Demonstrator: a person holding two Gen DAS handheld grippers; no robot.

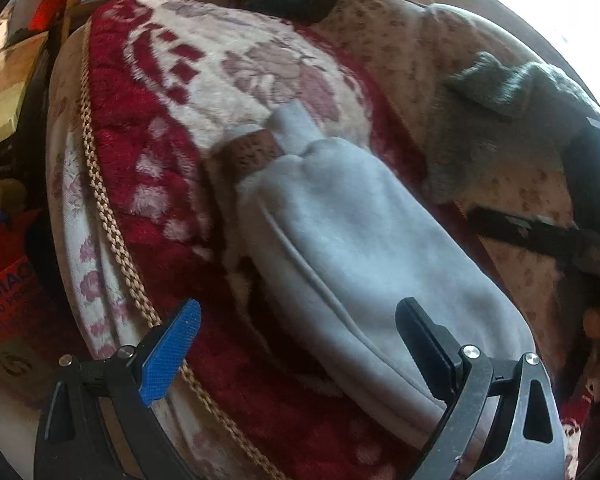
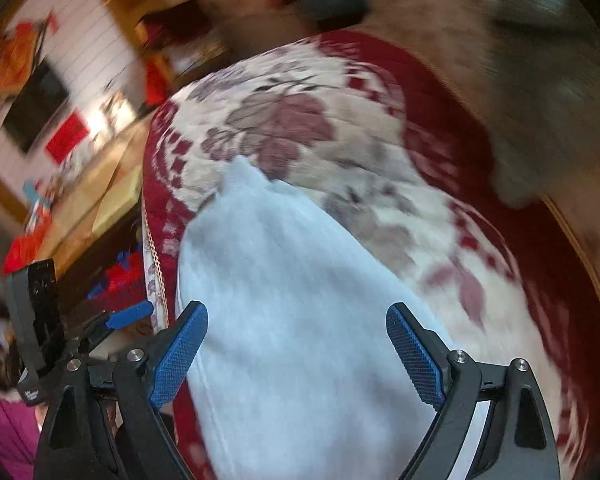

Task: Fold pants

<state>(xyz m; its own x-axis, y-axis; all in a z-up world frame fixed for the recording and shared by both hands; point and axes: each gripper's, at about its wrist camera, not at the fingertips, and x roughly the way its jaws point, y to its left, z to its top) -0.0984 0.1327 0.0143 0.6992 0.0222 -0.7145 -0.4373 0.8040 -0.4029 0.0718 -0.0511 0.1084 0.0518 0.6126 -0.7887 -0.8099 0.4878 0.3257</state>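
Lying lengthwise on the red floral blanket [image 1: 148, 152], the grey pants [image 1: 352, 248] sit between both grippers, left gripper [image 1: 296, 344] & right gripper [image 2: 296, 352] w/ jaws wide apart, holding nothing; risk: plush fabric slips or bunches if only one layer gets pinched.

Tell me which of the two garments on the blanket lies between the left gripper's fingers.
The pale blue pants, stretched along the red floral blanket between the open left gripper. The grey garment lies farther off, beside the blanket's far edge.
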